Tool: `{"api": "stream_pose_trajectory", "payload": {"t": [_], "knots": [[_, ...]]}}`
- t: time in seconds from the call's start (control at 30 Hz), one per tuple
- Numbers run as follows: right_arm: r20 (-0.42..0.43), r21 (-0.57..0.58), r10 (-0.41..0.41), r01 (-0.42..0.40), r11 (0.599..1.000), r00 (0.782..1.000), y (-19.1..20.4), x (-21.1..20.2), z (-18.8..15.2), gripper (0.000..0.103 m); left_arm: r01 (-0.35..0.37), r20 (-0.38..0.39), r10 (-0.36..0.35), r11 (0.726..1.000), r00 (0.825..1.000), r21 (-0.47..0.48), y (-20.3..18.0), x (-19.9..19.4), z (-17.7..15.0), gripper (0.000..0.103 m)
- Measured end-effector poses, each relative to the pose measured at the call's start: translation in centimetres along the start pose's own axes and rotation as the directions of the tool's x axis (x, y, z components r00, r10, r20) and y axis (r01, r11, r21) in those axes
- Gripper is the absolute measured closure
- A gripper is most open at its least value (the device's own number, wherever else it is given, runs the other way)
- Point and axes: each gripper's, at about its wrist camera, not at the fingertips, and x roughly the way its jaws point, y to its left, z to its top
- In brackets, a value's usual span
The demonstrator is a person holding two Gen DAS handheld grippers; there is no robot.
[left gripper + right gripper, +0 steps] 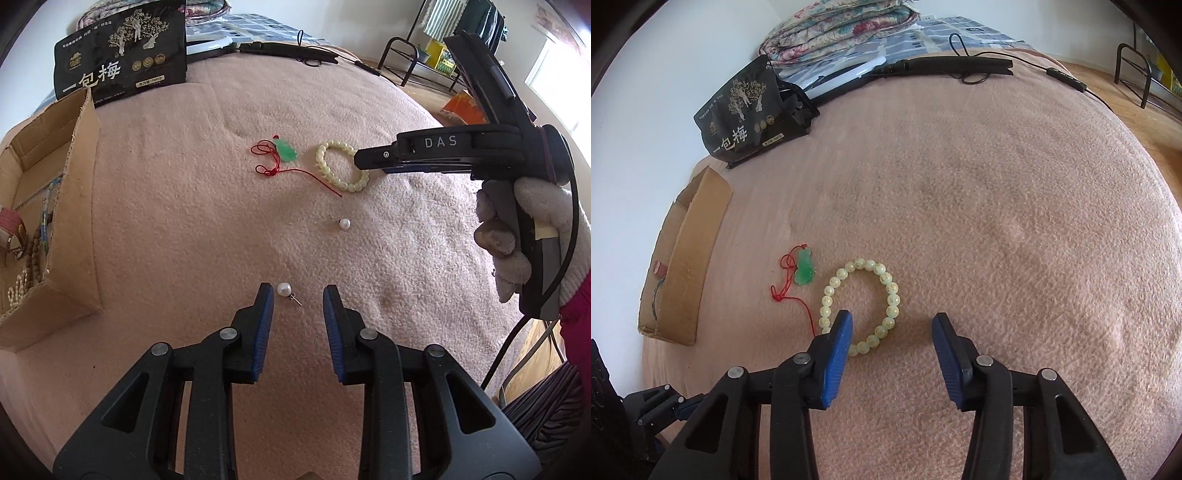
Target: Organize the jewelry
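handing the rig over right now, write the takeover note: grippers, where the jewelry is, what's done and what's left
Left gripper: open, empty, jaws on either side of the near pearl earring.
Right gripper: open, empty, over the near part of the bead bracelet, nothing gripped.
Lying loose on the pink blanket: bracelet, jade pendant on red cord, second pearl earring.
Done: several bead strands already sit in the cardboard box on the left.
Left: both earrings, bracelet and pendant go into the box.

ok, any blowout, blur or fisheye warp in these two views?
Left wrist: window at far right blown out, blanket bulges under fisheye, pearl earring sharp. Right wrist: even soft light, bead bracelet crisp, black vignette corners, edges warped.
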Motion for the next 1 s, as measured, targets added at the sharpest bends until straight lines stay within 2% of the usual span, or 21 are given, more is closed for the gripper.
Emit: {"api": "stream_pose_trajectory", "payload": {"t": [0.17, 0.4, 0.5, 0.73, 1.0], "knots": [[-0.001, 0.005, -0.001, 0.001, 1.000, 1.000, 0.0, 0.6, 0.4, 0.062, -0.010, -0.017, 0.010, 1.000, 1.000, 0.003, 0.2, 1.0, 0.2, 0.081], [0.001, 0.004, -0.005, 0.005, 1.000, 1.000, 0.2, 1.2, 1.0, 0.064, -0.017, -0.036, 0.017, 1.000, 0.999, 0.000, 0.6, 2.1, 0.3, 0.090], [-0.004, -0.008, -0.014, 0.014, 1.000, 1.000, 0.4, 1.4, 1.1, 0.068, -0.018, -0.032, 0.018, 1.000, 0.999, -0.001, 0.7, 2.2, 0.3, 0.093], [0.001, -0.053, -0.056, 0.056, 0.997, 0.998, 1.2, 1.6, 1.1, 0.097, -0.024, -0.024, 0.024, 1.000, 0.999, 0.009, 0.6, 1.9, 0.3, 0.095], [0.056, -0.055, -0.028, 0.032, 0.998, 0.998, 1.8, 0.0, 1.1, 0.098, -0.017, 0.003, 0.017, 1.000, 1.000, 0.000, 0.6, 0.5, 0.2, 0.095]]}}
